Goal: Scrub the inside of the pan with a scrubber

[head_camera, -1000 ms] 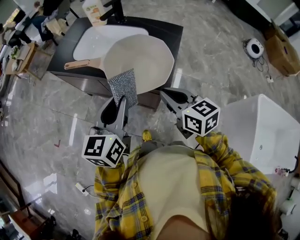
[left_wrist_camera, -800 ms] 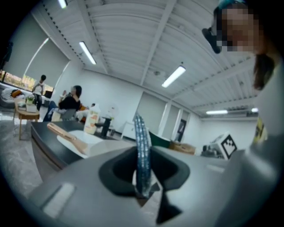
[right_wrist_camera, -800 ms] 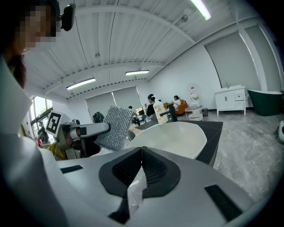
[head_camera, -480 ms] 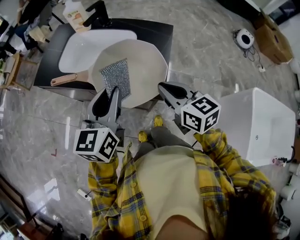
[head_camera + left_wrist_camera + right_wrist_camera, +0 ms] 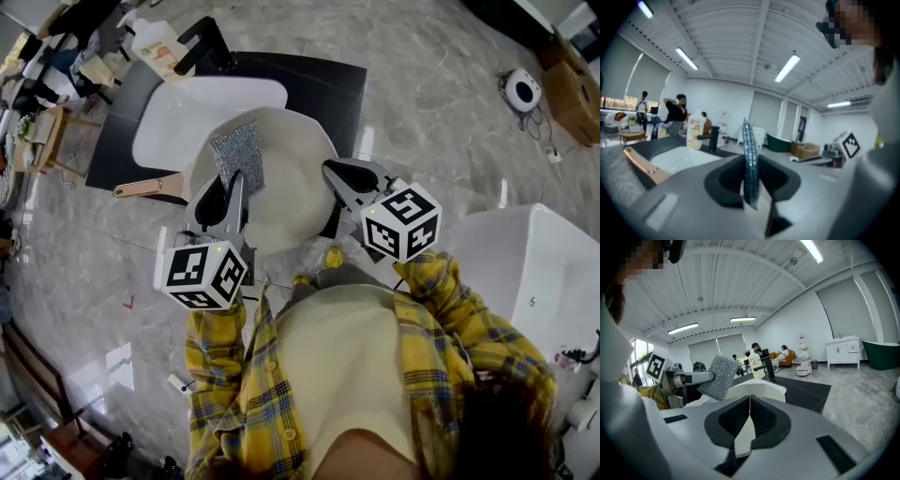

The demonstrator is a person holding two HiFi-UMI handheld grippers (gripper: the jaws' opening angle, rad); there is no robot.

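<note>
The only label I can see is on the white bottle (image 5: 157,47) at the 11 o'clock corner of the black counter (image 5: 319,80). The label is orange, but its print is too small to read. Each gripper has a cube with black and white squares on it, and no words.

The white sink (image 5: 183,108) is set into the counter. A black tap (image 5: 202,42) stands at its 12 o'clock side, just beside the bottle. The cream pan (image 5: 295,155) sits at the sink's 5 o'clock side. It covers part of the sink and sticks out over the near edge of the counter. Its brown handle (image 5: 145,187) points to 9 o'clock. Over the inside of the pan, at its 10 o'clock part, is the silver scrubber (image 5: 236,150).

The left gripper (image 5: 234,183) comes in from 6 o'clock. Its jaws are squeezed tight on the near edge of the scrubber, which stands thin and upright between them. I can't tell if the scrubber is pressing on the pan or is just above it. The right gripper (image 5: 333,173) is at the pan's 3 o'clock edge. Its jaws are pinched together on the thin cream rim of the pan.

A big white tub (image 5: 534,272) stands on the floor at 3 o'clock. Far off at 1 o'clock is a brown cardboard box (image 5: 574,89), with a small round white machine (image 5: 522,91) just beside it.
</note>
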